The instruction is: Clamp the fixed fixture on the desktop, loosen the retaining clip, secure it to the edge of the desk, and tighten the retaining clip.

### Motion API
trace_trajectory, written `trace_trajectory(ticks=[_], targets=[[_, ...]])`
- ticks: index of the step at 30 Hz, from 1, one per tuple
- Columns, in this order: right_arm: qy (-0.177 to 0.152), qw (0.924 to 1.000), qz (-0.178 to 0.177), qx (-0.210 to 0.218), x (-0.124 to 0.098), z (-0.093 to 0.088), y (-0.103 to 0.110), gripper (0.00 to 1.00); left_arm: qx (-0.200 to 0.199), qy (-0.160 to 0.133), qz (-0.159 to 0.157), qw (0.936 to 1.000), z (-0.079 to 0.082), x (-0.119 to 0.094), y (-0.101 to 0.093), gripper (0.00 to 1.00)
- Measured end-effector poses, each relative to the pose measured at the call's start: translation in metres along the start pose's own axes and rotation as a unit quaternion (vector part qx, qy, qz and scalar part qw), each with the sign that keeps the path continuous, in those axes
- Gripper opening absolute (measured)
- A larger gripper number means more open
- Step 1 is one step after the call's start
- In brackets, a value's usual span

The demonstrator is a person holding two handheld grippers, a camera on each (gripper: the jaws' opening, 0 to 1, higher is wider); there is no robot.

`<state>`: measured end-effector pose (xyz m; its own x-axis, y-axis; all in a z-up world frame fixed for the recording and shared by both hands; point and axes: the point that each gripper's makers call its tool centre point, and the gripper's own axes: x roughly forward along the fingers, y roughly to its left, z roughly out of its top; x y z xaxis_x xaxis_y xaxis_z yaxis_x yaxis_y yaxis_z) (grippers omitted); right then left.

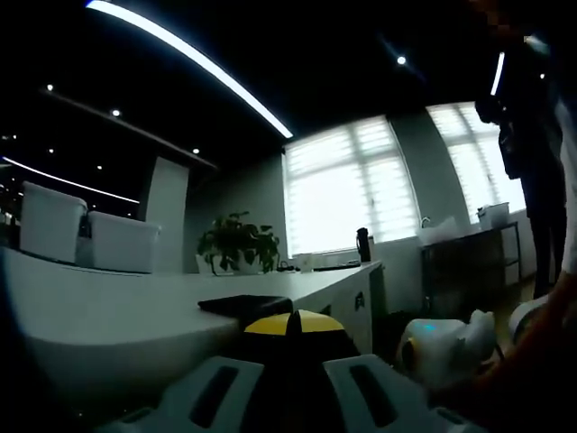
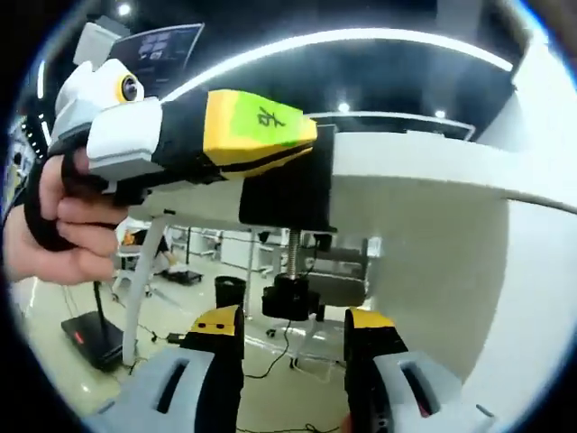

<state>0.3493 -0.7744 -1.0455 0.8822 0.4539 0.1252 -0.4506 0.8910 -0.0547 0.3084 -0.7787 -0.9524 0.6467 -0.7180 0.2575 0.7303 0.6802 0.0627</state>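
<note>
A black clamp fixture (image 2: 287,191) sits on the edge of the white desk (image 2: 433,171), with its threaded screw and black knob (image 2: 293,298) hanging below. In the right gripper view, a hand holds my left gripper (image 2: 306,144) from the left, its yellow-tipped jaws shut on the fixture's top. My right gripper (image 2: 294,325) is open under the desk, with the knob just beyond and between its yellow tips, untouched. In the left gripper view, my left gripper (image 1: 293,323) is shut over the fixture's flat black plate (image 1: 243,305) on the desk (image 1: 135,307). The white right gripper (image 1: 442,347) shows low right.
A potted plant (image 1: 239,244) and white chair backs (image 1: 54,221) stand beyond the desk. A shelf unit (image 1: 469,257) and a standing person (image 1: 536,153) are at the right. Under the desk are metal legs (image 2: 144,262), a black bin (image 2: 229,290) and floor cables.
</note>
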Motion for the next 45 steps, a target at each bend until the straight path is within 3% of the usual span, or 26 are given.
trace_trajectory(ticks=[3, 7, 10, 13, 16, 18, 23, 28, 33, 37, 39, 42, 45], targets=[[-0.002, 0.9993, -0.028, 0.023, 0.003, 0.002, -0.005, 0.42, 0.0, 0.002, 0.001, 1.0, -0.001, -0.001, 0.0, 0.02], [0.012, 0.9987, -0.037, 0.033, 0.008, -0.001, 0.004, 0.42, -0.004, 0.0, 0.001, 1.0, -0.001, 0.0, 0.0, 0.02], [0.015, 0.9976, -0.063, -0.025, 0.009, -0.001, 0.001, 0.42, -0.006, 0.001, 0.001, 1.0, -0.003, 0.0, -0.001, 0.02], [0.026, 0.9967, -0.076, -0.01, 0.013, -0.006, -0.005, 0.38, -0.005, 0.004, 0.002, 1.0, -0.005, -0.001, -0.001, 0.02], [0.026, 0.997, -0.073, 0.0, 0.016, -0.006, -0.005, 0.32, -0.005, 0.005, 0.002, 1.0, -0.005, -0.001, -0.001, 0.02], [0.017, 0.9984, -0.051, -0.02, 0.019, -0.003, 0.004, 0.24, -0.007, 0.006, 0.002, 1.0, -0.004, -0.001, -0.001, 0.02], [0.005, 0.9993, -0.036, -0.013, 0.016, -0.004, 0.003, 0.24, -0.007, 0.004, 0.002, 1.0, -0.002, -0.002, 0.002, 0.02], [-0.005, 0.9994, 0.024, -0.026, 0.019, -0.002, 0.008, 0.24, -0.006, 0.001, -0.001, 1.0, -0.002, -0.001, 0.003, 0.02], [-0.007, 0.993, 0.11, -0.044, 0.017, -0.002, 0.015, 0.24, -0.005, 0.002, -0.001, 1.0, -0.002, -0.001, 0.004, 0.02], [-0.001, 0.9767, 0.2, -0.078, 0.016, -0.004, 0.022, 0.24, -0.011, 0.0, -0.001, 0.9999, -0.002, -0.001, 0.006, 0.02], [0.008, 0.965, 0.246, -0.091, 0.014, -0.006, 0.029, 0.24, -0.011, -0.001, -0.001, 0.9999, -0.002, 0.0, 0.005, 0.02], [0.024, 0.9517, 0.289, -0.1, 0.014, -0.008, 0.031, 0.23, -0.012, -0.002, -0.002, 0.9999, -0.002, 0.0, 0.004, 0.02], [0.028, 0.9476, 0.3, -0.107, 0.014, -0.008, 0.033, 0.23, -0.013, -0.003, -0.003, 0.9999, -0.002, 0.0, 0.003, 0.02]])
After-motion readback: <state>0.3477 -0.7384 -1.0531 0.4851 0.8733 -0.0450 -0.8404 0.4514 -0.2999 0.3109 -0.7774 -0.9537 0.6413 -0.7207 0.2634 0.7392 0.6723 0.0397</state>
